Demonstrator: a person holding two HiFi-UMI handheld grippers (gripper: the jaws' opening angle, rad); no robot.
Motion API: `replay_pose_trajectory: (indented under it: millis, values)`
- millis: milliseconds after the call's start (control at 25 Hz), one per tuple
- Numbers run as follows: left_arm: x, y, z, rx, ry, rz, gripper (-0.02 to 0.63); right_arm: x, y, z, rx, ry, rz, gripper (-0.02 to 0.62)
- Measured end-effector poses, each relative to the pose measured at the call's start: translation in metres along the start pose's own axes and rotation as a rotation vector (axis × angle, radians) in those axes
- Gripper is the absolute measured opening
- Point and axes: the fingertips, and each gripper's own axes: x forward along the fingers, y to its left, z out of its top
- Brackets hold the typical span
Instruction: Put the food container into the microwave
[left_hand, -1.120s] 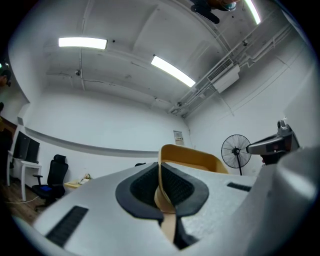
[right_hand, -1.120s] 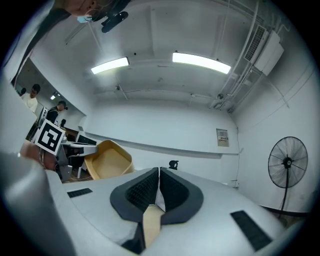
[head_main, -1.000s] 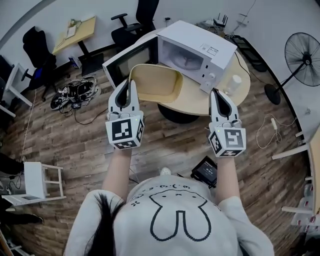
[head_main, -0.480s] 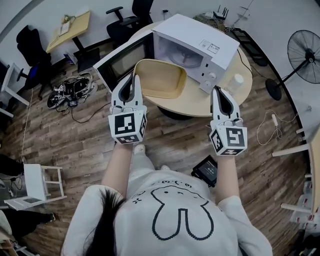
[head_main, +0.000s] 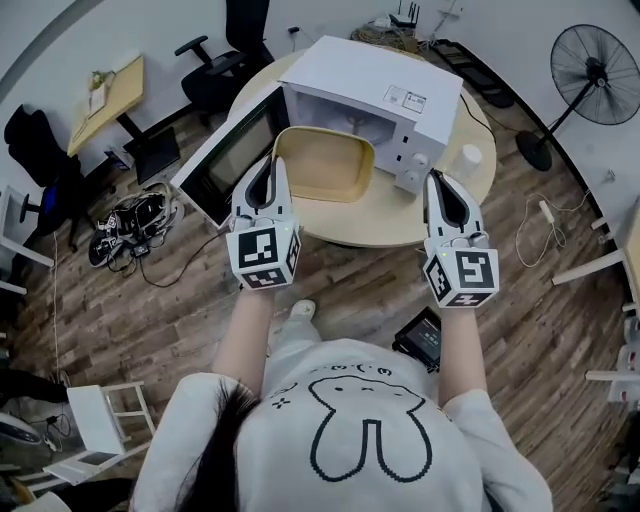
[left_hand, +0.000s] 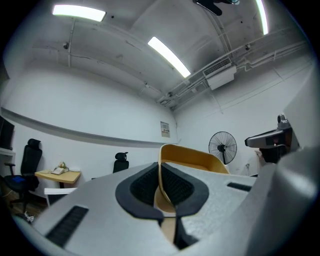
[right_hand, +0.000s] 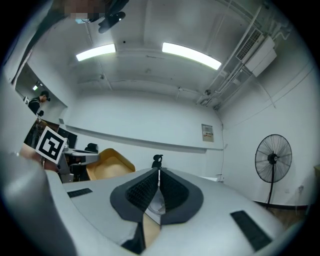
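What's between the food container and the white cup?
The microwave's knob panel, in the head view. The left gripper holds the food container.

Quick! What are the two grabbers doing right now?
Left gripper: closed on the rim of the food container.
Right gripper: closed, holding nothing.

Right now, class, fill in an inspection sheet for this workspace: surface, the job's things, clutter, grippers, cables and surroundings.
Surface: round table, wood-coloured.
Job's things: microwave with its door open; food container held in front of the opening, not yet inside.
Clutter: white cup beside the microwave.
Grippers: left gripper shut on the food container's rim; right gripper shut, holding nothing.
Cables: cable tangle on the floor; loose cord on the floor.
Surroundings: fan, office chair, side desk.
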Motion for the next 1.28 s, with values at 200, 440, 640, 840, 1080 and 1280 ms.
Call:
replay_pose_trajectory:
  millis: [200,440,640,840,1080,1280]
  values:
    - [0.042,0.024,-0.018,-0.035,0.03,-0.058,0.018,0.03,0.005,-0.007,-0.012,0.034,-0.067,0.034]
    - [0.088,0.048,-0.045,-0.076,0.083,-0.127,0.018,0.066,0.013,-0.022,-0.016,0.085,-0.139,0.034]
    - [0.121,0.055,-0.075,-0.103,0.142,-0.187,0.018,0.091,0.019,-0.041,-0.01,0.124,-0.195,0.034]
    - [0.146,0.055,-0.1,-0.135,0.193,-0.236,0.018,0.105,0.022,-0.054,-0.004,0.154,-0.256,0.034]
    - [0.169,0.053,-0.125,-0.189,0.25,-0.281,0.018,0.113,0.023,-0.063,-0.003,0.173,-0.322,0.034]
    - [0.182,0.048,-0.144,-0.227,0.298,-0.296,0.018,0.114,0.023,-0.068,-0.01,0.191,-0.35,0.034]
